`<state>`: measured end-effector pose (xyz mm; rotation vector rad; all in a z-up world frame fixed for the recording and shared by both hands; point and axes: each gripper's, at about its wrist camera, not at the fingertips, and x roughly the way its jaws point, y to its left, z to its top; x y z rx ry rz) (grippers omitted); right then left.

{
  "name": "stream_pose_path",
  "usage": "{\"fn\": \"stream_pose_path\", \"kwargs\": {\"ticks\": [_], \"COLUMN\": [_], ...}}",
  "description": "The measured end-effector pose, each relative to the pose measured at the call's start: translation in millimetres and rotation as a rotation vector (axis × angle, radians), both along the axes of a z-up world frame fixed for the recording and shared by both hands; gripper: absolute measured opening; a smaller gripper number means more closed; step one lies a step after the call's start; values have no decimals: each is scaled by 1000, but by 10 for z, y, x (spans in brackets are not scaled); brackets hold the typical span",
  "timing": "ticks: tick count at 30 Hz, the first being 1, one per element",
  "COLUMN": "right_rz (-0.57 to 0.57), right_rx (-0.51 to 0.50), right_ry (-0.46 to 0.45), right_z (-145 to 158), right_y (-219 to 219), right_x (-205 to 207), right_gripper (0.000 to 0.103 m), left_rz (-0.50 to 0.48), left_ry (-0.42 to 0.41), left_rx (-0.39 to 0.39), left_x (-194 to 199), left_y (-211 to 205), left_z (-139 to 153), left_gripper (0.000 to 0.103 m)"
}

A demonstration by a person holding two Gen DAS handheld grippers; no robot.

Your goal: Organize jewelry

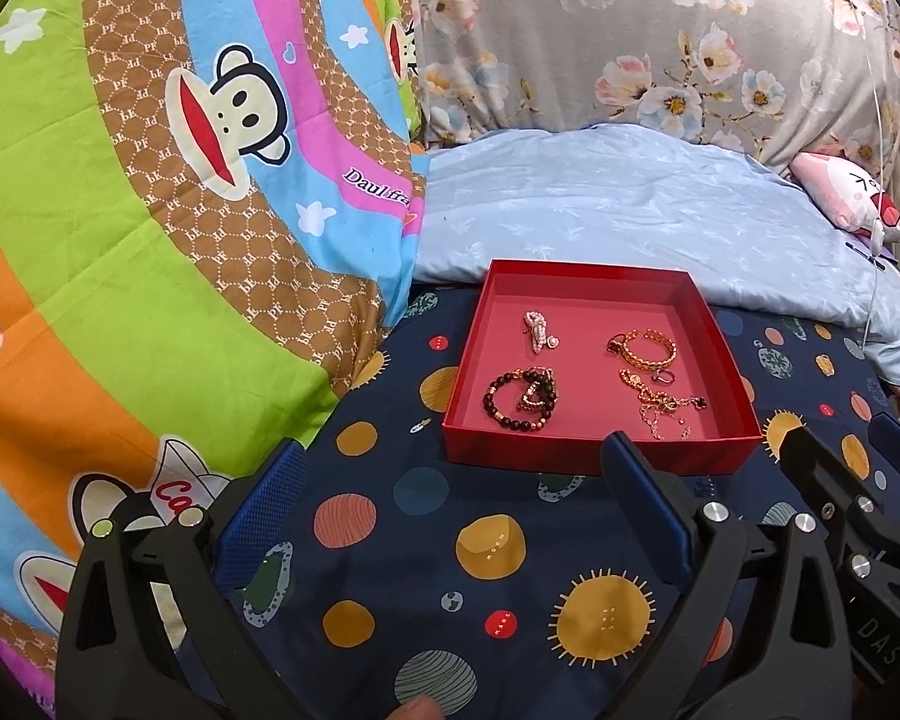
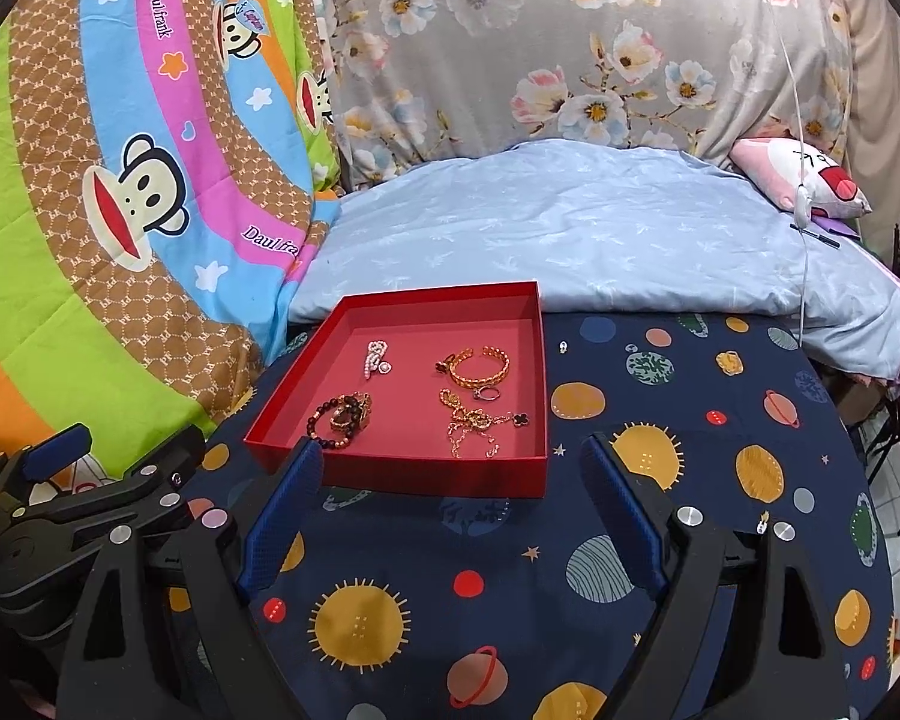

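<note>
Red tray (image 2: 390, 468) centre frame holds pearl piece (image 2: 377, 358), gold bangle (image 2: 480, 367), bead bracelets (image 2: 342, 414), gold chain (image 2: 474, 423). Small earring (image 2: 563, 347) outside on planet-print cloth (image 2: 660, 480), right of tray, likely left to place. Left gripper (image 1: 450, 510), right gripper (image 2: 450, 510) — both wide, empty.

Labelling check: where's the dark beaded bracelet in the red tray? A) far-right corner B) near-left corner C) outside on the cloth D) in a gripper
B: the dark beaded bracelet lies in the shallow red cardboard tray at its near-left corner, in front of the small pearl piece.
</note>
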<state>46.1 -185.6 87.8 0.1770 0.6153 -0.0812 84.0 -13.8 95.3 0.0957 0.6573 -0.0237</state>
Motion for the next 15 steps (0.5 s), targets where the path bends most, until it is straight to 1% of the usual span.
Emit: {"fn": "stream_pose_path", "kwargs": {"ticks": [6,15], "right_rz": [1,6], "right_rx": [-10,-20], "right_ry": [-6,-2], "right_z": [31,38], "right_y": [23,64], "right_x": [-61,-107], "right_gripper": [86,86], "left_rz": [8,2], "left_ry": [-22,12], "left_rx": [19,13], "left_x": [-70,-100], "left_y": [16,61], "left_z": [36,27], "left_gripper": [96,96]}}
